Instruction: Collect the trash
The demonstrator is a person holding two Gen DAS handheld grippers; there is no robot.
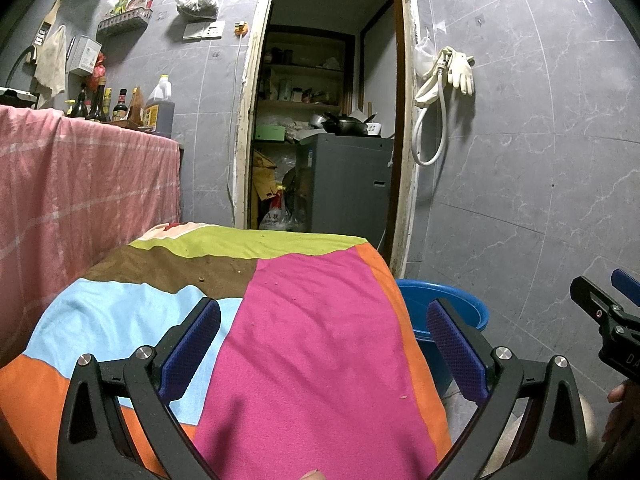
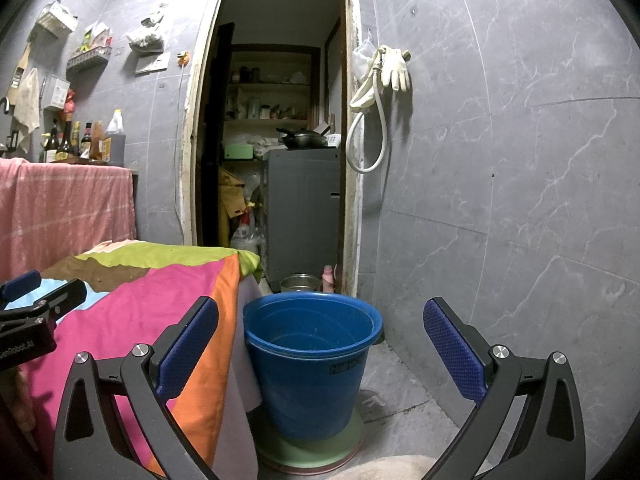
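- Crumbs (image 1: 201, 279), small specks hard to make out, dot the brown and pink patches of the patchwork cloth (image 1: 320, 340); you cannot tell what they are.
- Your left gripper (image 1: 323, 344) hangs over that cloth at the lower centre of its frame, fingers wide apart, holding and touching nothing; the specks lie above and between the blue pads (image 1: 192, 344), further along the cloth.
- The blue bucket (image 2: 312, 360) stands on a pale green disc (image 2: 312, 446) at the lower centre of the right wrist view, just beside the cloth's hanging edge; in the left wrist view the cloth hides most of it.
- Your right gripper (image 2: 320, 344) frames the bucket between its spread fingers, apart from it, gripping nothing.
- Each gripper shows only partly at the edge of the other's frame, cut off.
- The dark doorway (image 2: 276, 140) at upper centre holds shelves too dim to read.
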